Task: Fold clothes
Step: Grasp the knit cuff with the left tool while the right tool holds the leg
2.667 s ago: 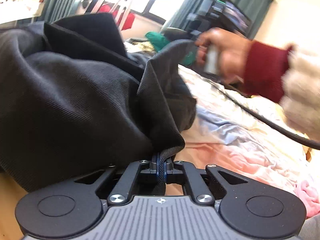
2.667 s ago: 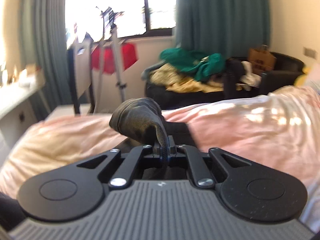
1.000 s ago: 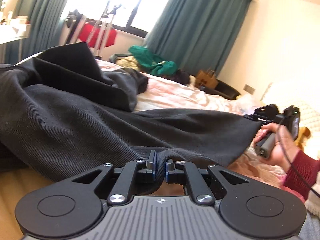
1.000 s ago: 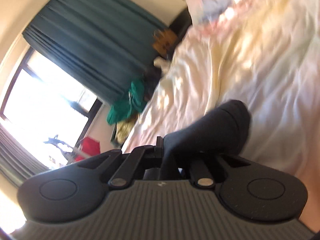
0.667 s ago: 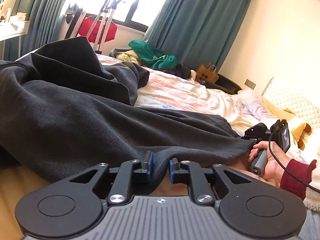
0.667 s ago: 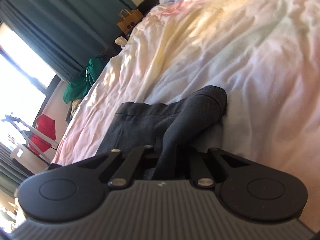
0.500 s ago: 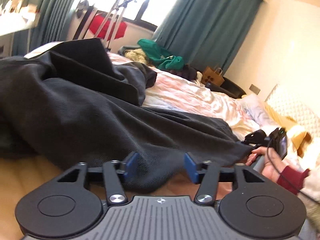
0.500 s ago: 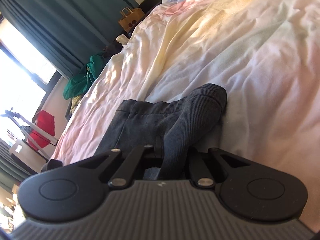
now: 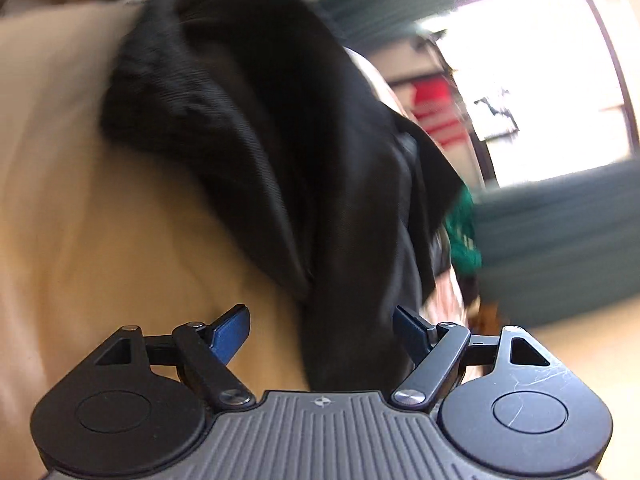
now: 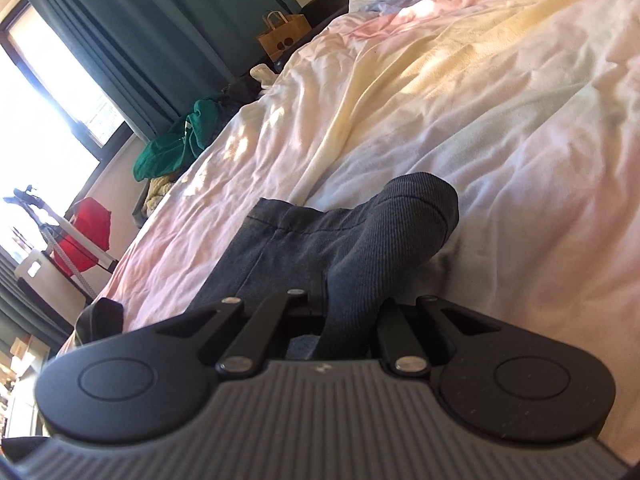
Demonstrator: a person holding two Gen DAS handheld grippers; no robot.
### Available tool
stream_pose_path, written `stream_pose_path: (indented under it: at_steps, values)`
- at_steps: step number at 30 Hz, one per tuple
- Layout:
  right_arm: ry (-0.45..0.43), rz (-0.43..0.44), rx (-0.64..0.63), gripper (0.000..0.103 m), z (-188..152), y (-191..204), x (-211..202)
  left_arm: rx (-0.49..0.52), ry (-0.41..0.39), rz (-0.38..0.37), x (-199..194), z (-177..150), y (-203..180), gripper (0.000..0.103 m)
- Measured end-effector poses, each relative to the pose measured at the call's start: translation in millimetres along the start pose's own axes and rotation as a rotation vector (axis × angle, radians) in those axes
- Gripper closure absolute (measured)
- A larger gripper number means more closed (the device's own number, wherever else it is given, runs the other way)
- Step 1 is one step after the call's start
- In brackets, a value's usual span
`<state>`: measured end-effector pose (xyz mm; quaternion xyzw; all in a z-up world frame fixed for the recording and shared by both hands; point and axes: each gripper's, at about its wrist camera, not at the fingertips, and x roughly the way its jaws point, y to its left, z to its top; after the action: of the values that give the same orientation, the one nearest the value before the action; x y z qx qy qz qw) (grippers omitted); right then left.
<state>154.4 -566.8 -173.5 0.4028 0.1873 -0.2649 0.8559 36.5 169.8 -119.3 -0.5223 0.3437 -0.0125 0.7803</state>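
right gripper (image 10: 344,320): clamped on a bunched fold of the dark garment (image 10: 360,236)
garment, right view: runs from the jaws toward 11 o'clock, flat on the pastel bedspread (image 10: 500,120)
left gripper (image 9: 322,330): jaws opening, pads clear of cloth
garment, left view (image 9: 280,128): between the jaws, heaped toward 12 o'clock; blurred

You are at a big bed (image 10: 460,92) with a soft, wrinkly sheet in pink, yellow and white. Sun makes bright spots on it. Dark green curtains (image 10: 160,40) hang beside a very bright window (image 10: 44,104). A brown paper bag (image 10: 282,36) stands near the curtains.
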Motion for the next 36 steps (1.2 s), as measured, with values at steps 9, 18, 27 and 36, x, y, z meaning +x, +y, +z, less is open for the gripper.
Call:
stream_pose_path:
  at_steps: [9,18,27,36]
  values:
    - [-0.032,0.008,0.058,0.097,2,-4,-1,-0.236,-0.226,0.029,-12,17,24,0.041]
    - [-0.110,0.032,0.097,0.098,8,-5,-5,-0.230,-0.238,0.183,-47,47,7,0.086]
    - [-0.182,0.019,0.212,0.098,19,-36,-25,-0.064,-0.186,0.275,-139,98,-27,0.088]
    - [-0.205,-0.162,0.207,0.098,21,-59,-47,0.093,-0.061,0.409,-209,135,26,0.086]
